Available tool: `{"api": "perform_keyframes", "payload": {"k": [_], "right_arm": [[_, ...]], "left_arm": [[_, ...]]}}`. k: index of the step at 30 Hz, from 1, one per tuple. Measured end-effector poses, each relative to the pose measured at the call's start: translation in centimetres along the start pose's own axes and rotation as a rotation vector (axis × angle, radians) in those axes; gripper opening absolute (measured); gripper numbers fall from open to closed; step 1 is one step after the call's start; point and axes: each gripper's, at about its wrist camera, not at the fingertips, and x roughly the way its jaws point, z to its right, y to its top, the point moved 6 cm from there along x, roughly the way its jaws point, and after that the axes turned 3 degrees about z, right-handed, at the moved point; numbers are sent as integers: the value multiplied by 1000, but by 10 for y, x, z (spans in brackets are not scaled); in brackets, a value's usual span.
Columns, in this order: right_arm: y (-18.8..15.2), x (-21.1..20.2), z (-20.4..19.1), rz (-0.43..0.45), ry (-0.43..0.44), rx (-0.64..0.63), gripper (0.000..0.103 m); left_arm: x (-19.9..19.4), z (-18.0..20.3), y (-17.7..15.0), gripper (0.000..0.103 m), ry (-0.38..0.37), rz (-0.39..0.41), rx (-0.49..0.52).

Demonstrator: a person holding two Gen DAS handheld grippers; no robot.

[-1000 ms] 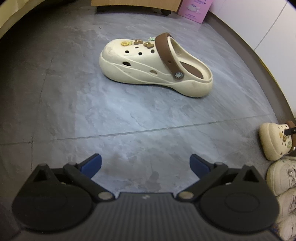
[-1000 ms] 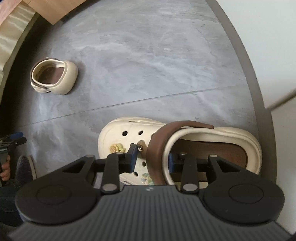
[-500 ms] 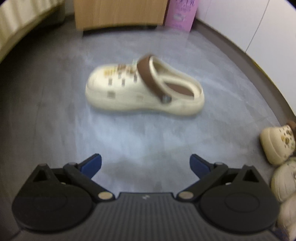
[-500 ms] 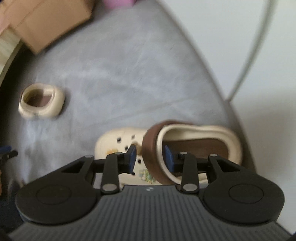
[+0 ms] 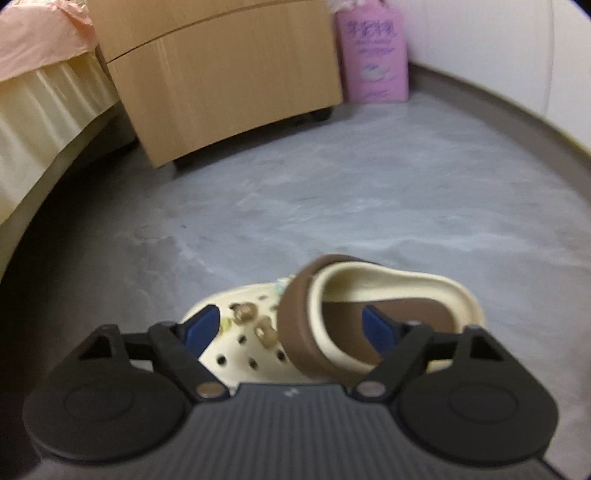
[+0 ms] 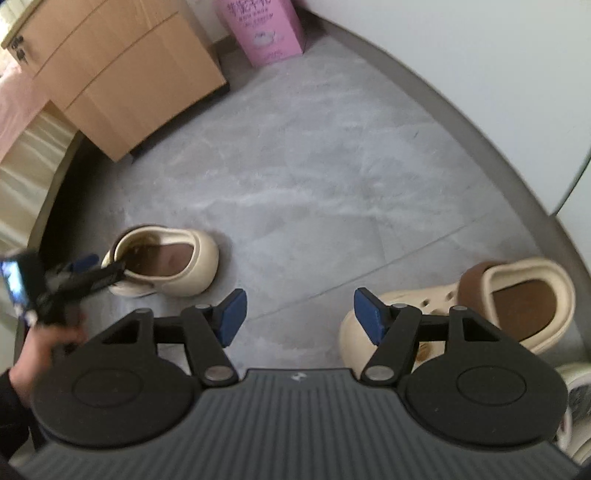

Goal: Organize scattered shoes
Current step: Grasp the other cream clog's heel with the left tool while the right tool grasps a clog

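Two cream clogs with brown straps lie on the grey floor. In the left wrist view my open left gripper (image 5: 291,326) straddles the strap and upper of one clog (image 5: 399,291), one finger beside its toe and the other inside the heel opening. In the right wrist view that clog (image 6: 184,266) lies at the left with the left gripper (image 6: 86,271) at it. The second clog (image 6: 517,306) rests by the wall at the right. My right gripper (image 6: 299,314) is open and empty above the floor between them.
A wooden drawer cabinet (image 6: 118,74) and a pink box (image 6: 262,29) stand at the back by the white wall. A bed with cream skirt (image 5: 44,110) is on the left. White sneakers (image 6: 576,391) sit at the right edge.
My right gripper opened, released its clog by the wall and pulled back. My left gripper moved forward onto the other clog and now straddles its strap.
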Motion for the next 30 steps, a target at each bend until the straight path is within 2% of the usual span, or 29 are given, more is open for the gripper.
{"api": "perform_keyframes", "payload": {"k": [1,3,4,6,7,11,14,17,19,21,23,30], "right_arm": [[-1,2,-3,-3,5,-2,67],[-5,4,-9,-11,11,-24,67],[-6,5,-11,-13,12,-32,67],[-11,5,-14,-15,7,-50,67],[-14,4,-14,-14,1,-54,67],[-19,3,-14,-10,3,-32,67],[-19,0,-17,0,20,-23,67],[-20,-4,-22,13,38,-38,67],[-21,-5,-24,16,41,-51,67],[-23,-5,-25,13,46,-45,67],[-25,-5,-25,7,51,-41,67],[-42,-5,-30,-29,53,-59,67]], "left_arm": [[4,3,2,78,2,-8,35],[14,10,5,64,29,-20,111],[19,11,5,45,54,-27,126],[25,10,7,42,81,-47,119],[27,10,9,31,73,-55,109],[31,9,15,30,95,-133,42],[31,2,18,30,102,-195,-57],[27,-8,21,30,97,-256,-184],[13,-16,18,30,87,-292,-346],[-1,-14,10,32,67,-303,-448],[-13,-6,2,32,62,-290,-477],[-39,29,-13,34,64,-218,-444]]}}
